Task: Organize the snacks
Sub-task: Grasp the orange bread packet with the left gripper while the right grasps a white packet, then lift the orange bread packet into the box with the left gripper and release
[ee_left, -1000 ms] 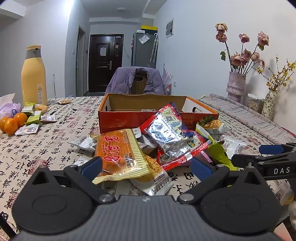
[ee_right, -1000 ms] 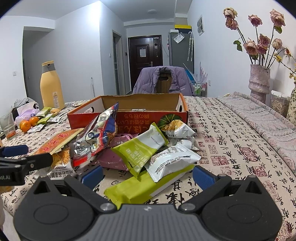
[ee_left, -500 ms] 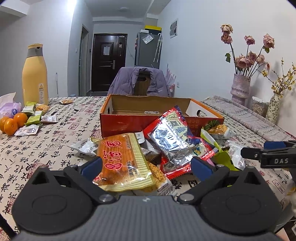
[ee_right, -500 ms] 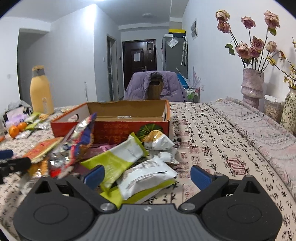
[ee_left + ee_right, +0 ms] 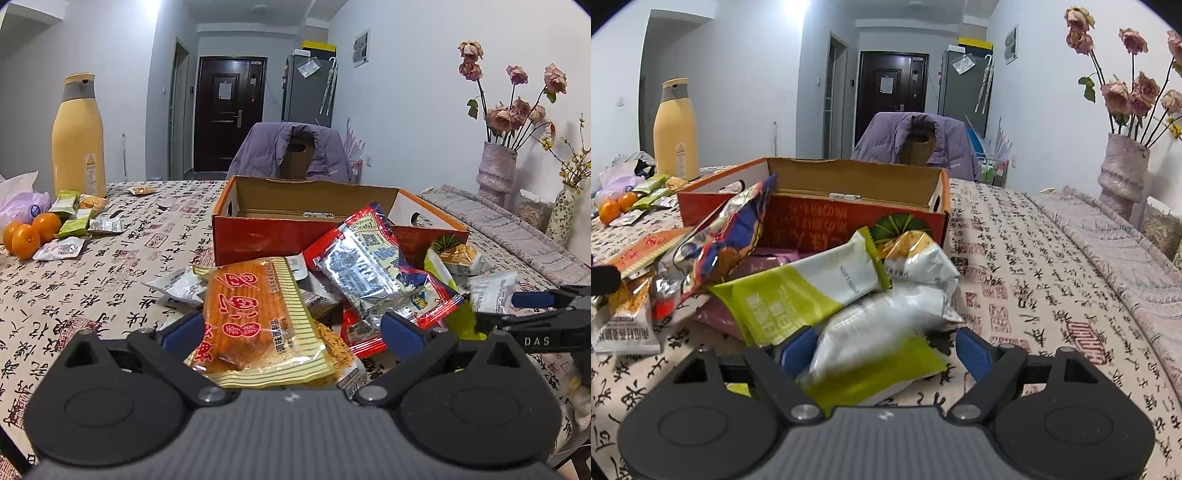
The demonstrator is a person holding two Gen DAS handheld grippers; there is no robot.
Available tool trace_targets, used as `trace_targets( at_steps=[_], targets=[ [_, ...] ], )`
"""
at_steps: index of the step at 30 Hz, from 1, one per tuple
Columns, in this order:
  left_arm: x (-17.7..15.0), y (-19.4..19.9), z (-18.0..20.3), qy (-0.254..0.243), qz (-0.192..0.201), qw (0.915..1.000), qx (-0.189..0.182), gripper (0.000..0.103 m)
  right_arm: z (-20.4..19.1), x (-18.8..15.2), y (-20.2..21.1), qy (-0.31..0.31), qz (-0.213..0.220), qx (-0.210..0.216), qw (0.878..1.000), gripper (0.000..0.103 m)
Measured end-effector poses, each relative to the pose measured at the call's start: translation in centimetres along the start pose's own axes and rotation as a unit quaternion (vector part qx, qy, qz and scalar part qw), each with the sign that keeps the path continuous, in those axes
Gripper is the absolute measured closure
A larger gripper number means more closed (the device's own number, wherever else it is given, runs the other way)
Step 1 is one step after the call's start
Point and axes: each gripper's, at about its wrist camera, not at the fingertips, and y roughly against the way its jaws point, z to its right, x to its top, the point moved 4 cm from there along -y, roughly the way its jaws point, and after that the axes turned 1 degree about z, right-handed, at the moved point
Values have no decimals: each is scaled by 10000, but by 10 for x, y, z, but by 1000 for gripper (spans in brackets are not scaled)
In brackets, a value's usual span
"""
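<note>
Here the right gripper (image 5: 886,349), its jaws just closing but seemingly not yet pinching, straddles a light, crinkly, slippery snack packet (image 5: 875,347) before the box (image 5: 849,218); grip mid-body.

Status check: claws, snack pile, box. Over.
Left claw open over orange pack. Right claw closing around white-green packet, not yet pinched. Box behind pile, unblocked.

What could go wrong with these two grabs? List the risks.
The right gripper has just been closing around a white-and-green packet that lies under other wrappers; lifting may drag those along. The left gripper straddles an orange packet stacked on another, so it might pinch both. The grippers work close together and could collide.
</note>
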Motion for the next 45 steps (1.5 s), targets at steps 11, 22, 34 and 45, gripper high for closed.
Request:
trace_targets(
  at_steps=[11,22,34,45],
  targets=[
    [-3,1,-3,61,-52,10000,37,0,2,3,6,-121,164,200,9996,79],
    [3,-3,-16,181,-119,9994,275,0,10,5,23,-525,491,163,9973,92],
    [21,-45,-25,394,-829,9954,287,10,5,5,34,-649,573,186,9961,92],
    [17,-50,-33,653,-923,9934,198,55,5,5,38,-752,605,165,9952,92]
  ],
)
